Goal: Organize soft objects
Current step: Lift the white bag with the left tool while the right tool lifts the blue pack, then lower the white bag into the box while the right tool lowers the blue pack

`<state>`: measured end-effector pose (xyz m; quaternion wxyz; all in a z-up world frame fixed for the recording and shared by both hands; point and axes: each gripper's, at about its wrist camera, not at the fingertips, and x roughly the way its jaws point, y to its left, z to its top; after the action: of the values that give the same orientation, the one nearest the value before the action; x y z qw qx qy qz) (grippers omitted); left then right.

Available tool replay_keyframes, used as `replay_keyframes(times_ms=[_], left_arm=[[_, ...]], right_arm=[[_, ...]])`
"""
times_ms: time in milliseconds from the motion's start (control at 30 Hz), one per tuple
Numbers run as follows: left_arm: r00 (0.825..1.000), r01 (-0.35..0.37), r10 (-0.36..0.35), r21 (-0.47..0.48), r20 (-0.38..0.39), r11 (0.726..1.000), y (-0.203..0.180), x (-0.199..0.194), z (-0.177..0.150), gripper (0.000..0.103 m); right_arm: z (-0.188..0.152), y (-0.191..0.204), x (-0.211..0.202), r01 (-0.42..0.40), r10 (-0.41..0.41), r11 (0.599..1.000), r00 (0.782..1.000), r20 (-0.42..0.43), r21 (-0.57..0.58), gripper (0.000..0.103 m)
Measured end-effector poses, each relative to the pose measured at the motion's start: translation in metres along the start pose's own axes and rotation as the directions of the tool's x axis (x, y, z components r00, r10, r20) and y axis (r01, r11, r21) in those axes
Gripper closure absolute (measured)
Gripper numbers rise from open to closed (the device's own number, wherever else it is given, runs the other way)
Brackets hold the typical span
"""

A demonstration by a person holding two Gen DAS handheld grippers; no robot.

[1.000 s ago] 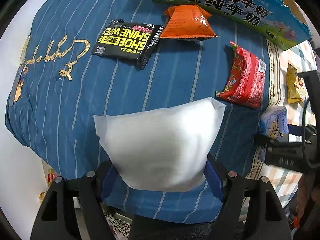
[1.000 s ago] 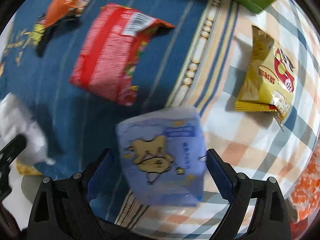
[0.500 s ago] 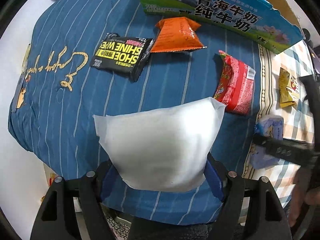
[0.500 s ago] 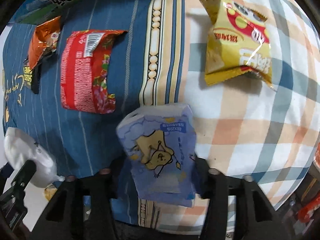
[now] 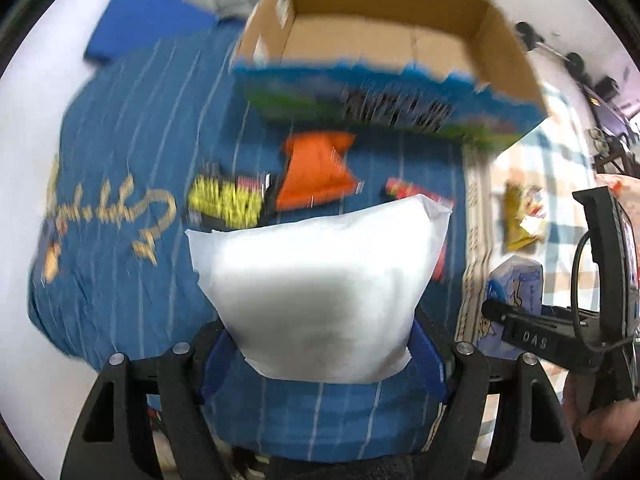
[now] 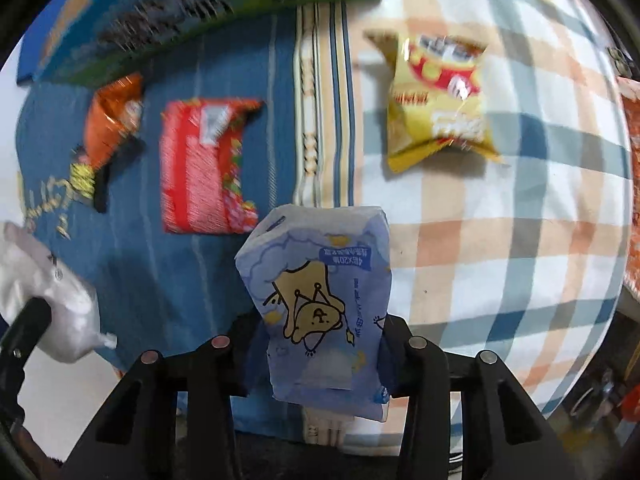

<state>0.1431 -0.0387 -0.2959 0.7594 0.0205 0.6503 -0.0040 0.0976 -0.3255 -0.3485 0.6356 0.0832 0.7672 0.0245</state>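
Note:
My left gripper (image 5: 320, 360) is shut on a plain white soft pack (image 5: 316, 284) and holds it above the blue striped cloth. My right gripper (image 6: 316, 356) is shut on a light blue tissue pack with a cartoon bear (image 6: 320, 292), held above the bed; it also shows in the left wrist view (image 5: 516, 292). An open cardboard milk box (image 5: 384, 40) stands at the far side. On the cloth lie an orange packet (image 5: 316, 172), a black and yellow wipes pack (image 5: 226, 200) and a red packet (image 6: 204, 164). A yellow snack bag (image 6: 436, 100) lies on the plaid sheet.
The blue striped cloth (image 5: 120, 120) covers the left of the bed and the plaid sheet (image 6: 520, 240) the right. A blue flat thing (image 5: 140, 20) lies beyond the cloth at the back left. An orange patterned thing (image 6: 632, 184) shows at the far right edge.
Both grippers have lifted with their packs and tilted up toward the box, whose open inside now shows. The right gripper closed on the tissue pack during the earlier frames.

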Motion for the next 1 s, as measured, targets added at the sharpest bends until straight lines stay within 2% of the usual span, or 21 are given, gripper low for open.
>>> replay_keyframes(times_ms=[133,300,367,500,533,633,733,900,1000], left_arm=[[0.994,0.005,-0.01,0.049,0.105,0.999,-0.004,-0.037,0.026,0.028],[0.978,0.028,-0.048,0.101,0.202,0.995,-0.008,-0.078,0.067,0.028],[0.973,0.041,-0.064,0.109,0.222,0.993,-0.01,-0.086,0.083,0.028],[0.967,0.08,-0.107,0.123,0.232,0.989,-0.009,-0.09,0.123,0.028],[0.966,0.091,-0.117,0.122,0.229,0.988,-0.009,-0.088,0.135,0.028],[0.966,0.153,-0.172,0.109,0.192,0.982,-0.004,-0.076,0.175,0.028],[0.966,0.21,-0.22,0.083,0.138,0.974,0.001,-0.052,0.216,0.028],[0.963,0.264,-0.266,0.067,0.037,0.962,-0.003,0.005,0.273,0.028],[0.948,0.317,-0.315,0.038,-0.054,0.948,-0.004,0.042,0.299,0.028]], right_arm=[[-0.002,-0.004,-0.046,-0.034,0.033,0.999,0.995,0.096,0.009,0.056],[0.016,0.003,-0.13,-0.084,0.08,0.996,0.97,0.228,0.009,0.056],[0.031,0.02,-0.161,-0.096,0.092,0.995,0.957,0.274,0.001,0.056],[0.066,0.04,-0.179,-0.132,0.125,0.991,0.938,0.324,-0.001,0.056],[0.077,0.043,-0.185,-0.136,0.13,0.991,0.933,0.336,-0.004,0.056],[0.115,0.074,-0.167,-0.137,0.129,0.991,0.923,0.362,-0.003,0.056],[0.152,0.081,-0.165,-0.124,0.112,0.992,0.92,0.375,0.008,0.056],[0.226,0.087,-0.127,-0.129,0.113,0.991,0.932,0.345,0.024,0.056],[0.264,0.089,-0.107,-0.114,0.099,0.993,0.942,0.321,0.03,0.056]])
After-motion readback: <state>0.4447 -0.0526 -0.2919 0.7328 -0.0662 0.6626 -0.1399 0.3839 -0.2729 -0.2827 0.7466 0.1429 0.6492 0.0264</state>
